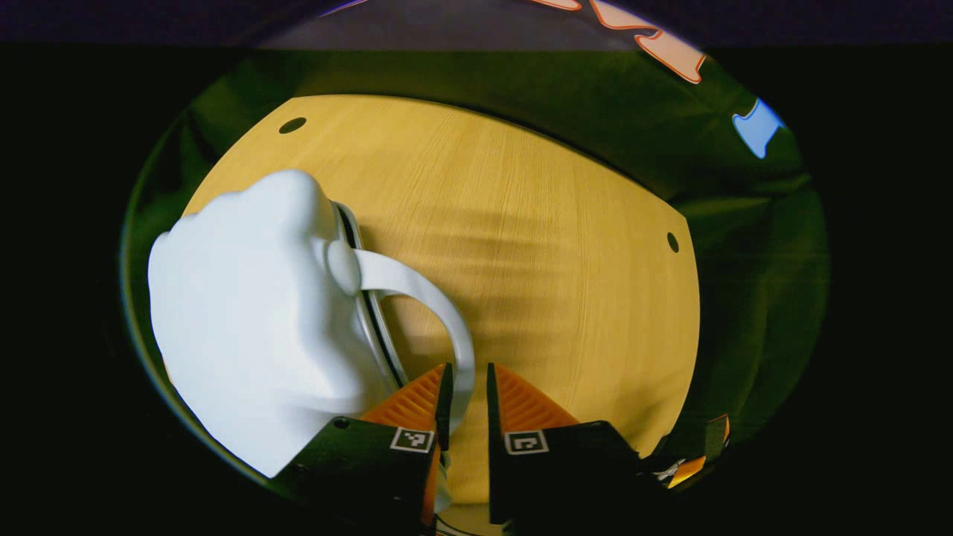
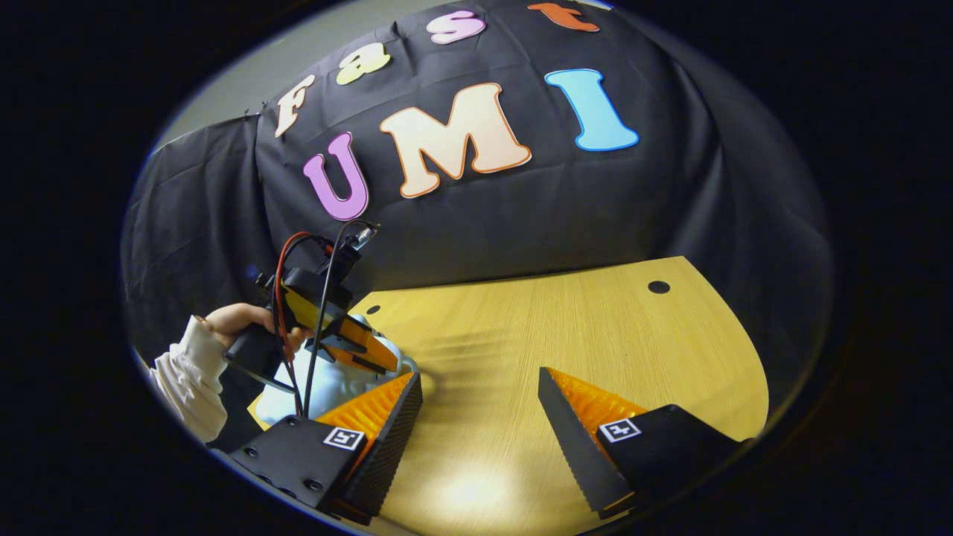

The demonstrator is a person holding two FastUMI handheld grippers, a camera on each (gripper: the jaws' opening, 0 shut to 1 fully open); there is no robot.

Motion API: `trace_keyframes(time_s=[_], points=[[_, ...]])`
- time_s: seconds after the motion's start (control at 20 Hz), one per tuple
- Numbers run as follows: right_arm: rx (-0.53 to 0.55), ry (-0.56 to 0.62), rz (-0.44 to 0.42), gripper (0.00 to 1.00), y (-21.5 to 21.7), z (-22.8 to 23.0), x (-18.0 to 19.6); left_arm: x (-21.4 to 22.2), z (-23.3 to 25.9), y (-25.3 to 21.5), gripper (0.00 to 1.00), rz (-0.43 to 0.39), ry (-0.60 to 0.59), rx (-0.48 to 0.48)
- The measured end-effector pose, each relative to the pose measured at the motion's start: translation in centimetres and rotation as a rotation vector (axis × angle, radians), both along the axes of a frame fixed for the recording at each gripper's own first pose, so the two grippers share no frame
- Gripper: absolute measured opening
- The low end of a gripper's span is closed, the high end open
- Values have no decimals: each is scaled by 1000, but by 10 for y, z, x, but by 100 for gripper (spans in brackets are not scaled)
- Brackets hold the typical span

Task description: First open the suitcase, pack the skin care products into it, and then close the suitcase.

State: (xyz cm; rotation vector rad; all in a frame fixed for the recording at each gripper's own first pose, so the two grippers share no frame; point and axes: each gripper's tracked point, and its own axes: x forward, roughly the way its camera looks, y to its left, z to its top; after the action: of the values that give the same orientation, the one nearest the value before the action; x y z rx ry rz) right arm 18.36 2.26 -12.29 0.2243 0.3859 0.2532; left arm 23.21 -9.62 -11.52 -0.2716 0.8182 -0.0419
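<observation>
Left claw (image 1: 467, 387): fingers closed on the white handle (image 1: 439, 305), pinching the strap.
Suitcase (image 1: 253, 320): white shell, closed, just left of that claw, on the table (image 1: 551, 246).
Right claw (image 2: 480, 398): spread wide, holding nothing.
Advice: probably keep the pinch firm and pull steadily.
Unclear: latch, skin care products.

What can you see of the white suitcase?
The suitcase is small, glossy white, moulded and lumpy, plastic by the look. It rests on the wooden table, seam closed with a dark-and-metal line along it. A curved white handle arcs off the side and runs between the left gripper fingers, which stand nearly closed around it; contact unclear.
</observation>
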Motion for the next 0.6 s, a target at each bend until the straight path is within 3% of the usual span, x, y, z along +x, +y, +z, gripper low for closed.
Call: trace_keyframes(time_s=[0.1,0.2,0.3,0.4,0.6], points=[[7,-18,12,98,2,5,-4,-11,-1,7,35,3,-4,29],[19,-40,29,98,5,12,-5,-14,5,-6,66,-9,-45,30],[23,-58,42,98,6,17,-8,-26,8,-15,92,-3,-70,71],[22,-78,44,98,3,24,-9,-44,10,-20,96,-4,-89,110],[38,-106,47,98,0,38,-12,-76,7,-40,96,-28,-114,143]])
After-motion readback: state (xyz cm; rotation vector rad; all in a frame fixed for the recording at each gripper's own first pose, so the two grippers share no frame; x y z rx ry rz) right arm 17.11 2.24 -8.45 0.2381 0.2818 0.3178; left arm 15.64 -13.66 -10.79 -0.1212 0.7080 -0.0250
